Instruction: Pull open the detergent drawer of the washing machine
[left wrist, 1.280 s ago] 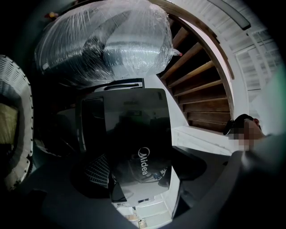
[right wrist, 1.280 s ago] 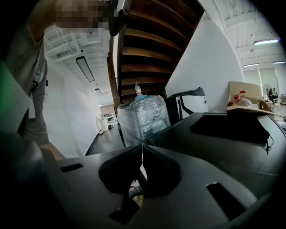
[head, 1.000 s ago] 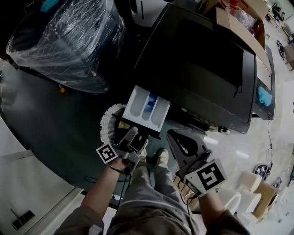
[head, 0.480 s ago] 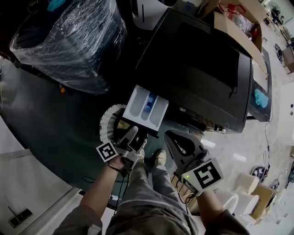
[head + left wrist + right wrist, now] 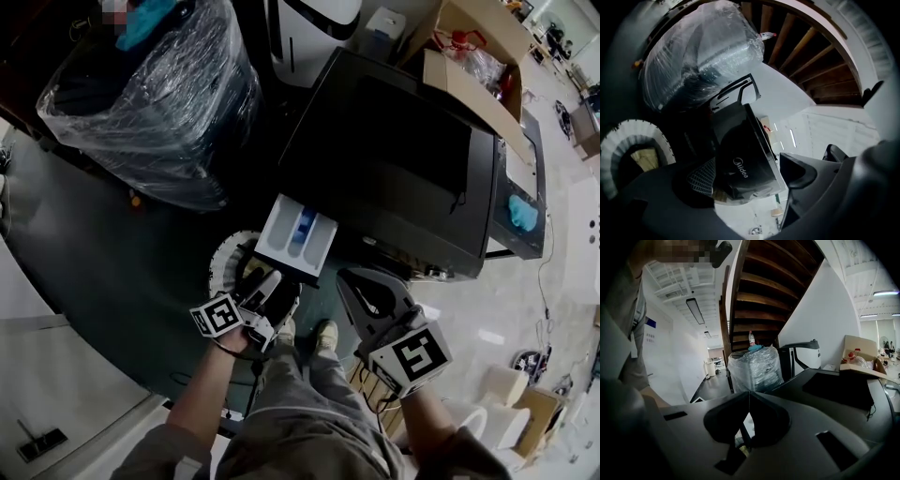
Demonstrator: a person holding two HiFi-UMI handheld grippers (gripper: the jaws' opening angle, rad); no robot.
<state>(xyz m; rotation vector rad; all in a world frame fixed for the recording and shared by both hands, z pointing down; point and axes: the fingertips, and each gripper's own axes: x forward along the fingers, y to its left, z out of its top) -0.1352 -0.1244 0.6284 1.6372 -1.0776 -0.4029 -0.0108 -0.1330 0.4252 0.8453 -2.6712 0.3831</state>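
The black washing machine fills the middle of the head view. Its white detergent drawer, with a blue compartment, stands pulled out from the front left corner. My left gripper hangs just below the drawer's front edge, apart from it and open. In the left gripper view the jaws are wide apart around the left gripper, and the dark "Midea" drawer front shows beyond them. My right gripper is lower right of the drawer, shut and holding nothing; the right gripper shows its tips meeting.
A plastic-wrapped appliance stands left of the washer. A round white pleated rim lies below the drawer. An open cardboard box and a blue cloth sit to the right. The person's legs and shoes are under the grippers.
The drawer stays out. The left gripper has drawn slightly back and down from the drawer front. The head view has shifted; the right gripper has barely moved.
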